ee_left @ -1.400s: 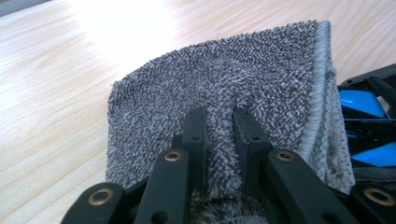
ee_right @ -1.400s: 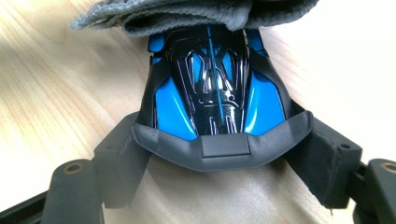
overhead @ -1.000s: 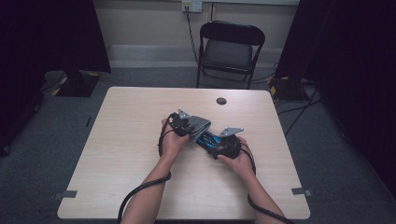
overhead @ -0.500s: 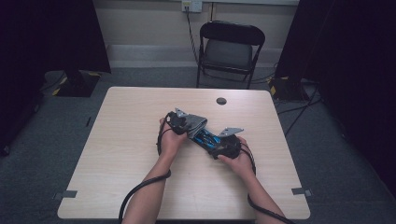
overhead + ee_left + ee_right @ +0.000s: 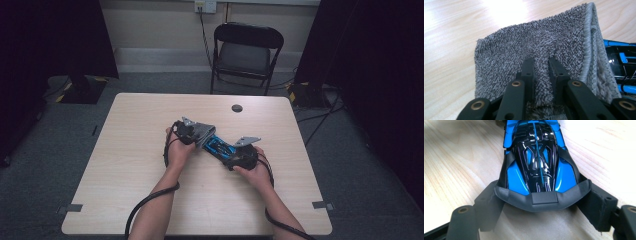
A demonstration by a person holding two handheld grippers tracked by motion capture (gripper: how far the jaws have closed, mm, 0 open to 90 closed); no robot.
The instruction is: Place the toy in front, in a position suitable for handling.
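A blue and black toy car (image 5: 219,146) lies on the wooden table (image 5: 120,170) between my two grippers. My right gripper (image 5: 236,156) grips its rear; in the right gripper view the jaws (image 5: 542,203) stand wide and press on both sides of the car (image 5: 537,157) at its black rear wing. My left gripper (image 5: 196,134) is shut on a fold of grey terry cloth (image 5: 202,131). In the left gripper view the cloth (image 5: 536,47) drapes ahead of the pinching jaws (image 5: 541,63) and rests against the car's front (image 5: 621,57).
A small black round disc (image 5: 237,108) sits near the table's far edge. A black folding chair (image 5: 247,50) stands behind the table. Cables trail from both grippers off the near edge. Dark curtains hang at both sides.
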